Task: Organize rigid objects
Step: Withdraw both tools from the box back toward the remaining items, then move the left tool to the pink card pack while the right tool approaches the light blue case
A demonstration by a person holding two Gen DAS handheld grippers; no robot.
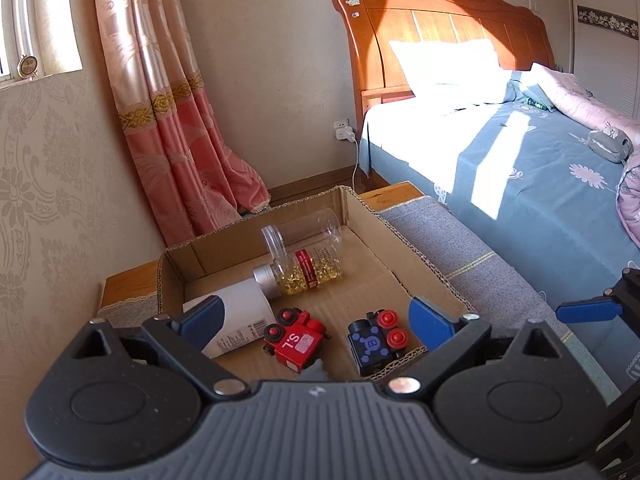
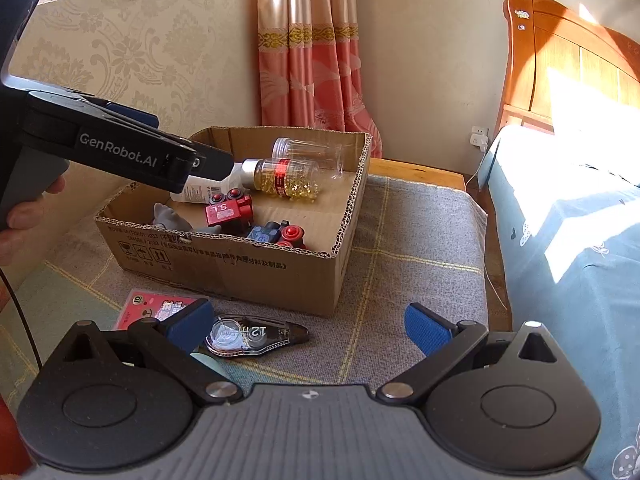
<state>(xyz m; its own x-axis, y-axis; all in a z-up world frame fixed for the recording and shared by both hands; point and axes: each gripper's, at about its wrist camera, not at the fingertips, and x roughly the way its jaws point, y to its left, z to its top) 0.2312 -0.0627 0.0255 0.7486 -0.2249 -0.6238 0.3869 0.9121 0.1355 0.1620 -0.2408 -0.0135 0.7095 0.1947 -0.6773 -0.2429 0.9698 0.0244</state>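
A cardboard box (image 2: pixel 240 268) stands on a grey cloth. In it lie a red toy train (image 1: pixel 298 338), a blue toy train (image 1: pixel 376 340), a pill bottle with yellow capsules (image 1: pixel 304 272), an empty clear jar (image 1: pixel 308 228), a white bottle (image 1: pixel 236 320) and a grey figure (image 2: pixel 170 216). My left gripper (image 1: pixel 316 316) is open and empty, just above the box's near part. My right gripper (image 2: pixel 308 330) is open and empty in front of the box, above a clear correction-tape dispenser (image 2: pixel 256 336). A pink card pack (image 2: pixel 154 308) lies to its left.
A bed (image 1: pixel 540 176) with a blue sheet runs along the right. A pink curtain (image 1: pixel 172 120) hangs behind the box. A wooden edge (image 2: pixel 416 170) shows behind the cloth. A charger cable (image 2: pixel 486 264) hangs beside the bed.
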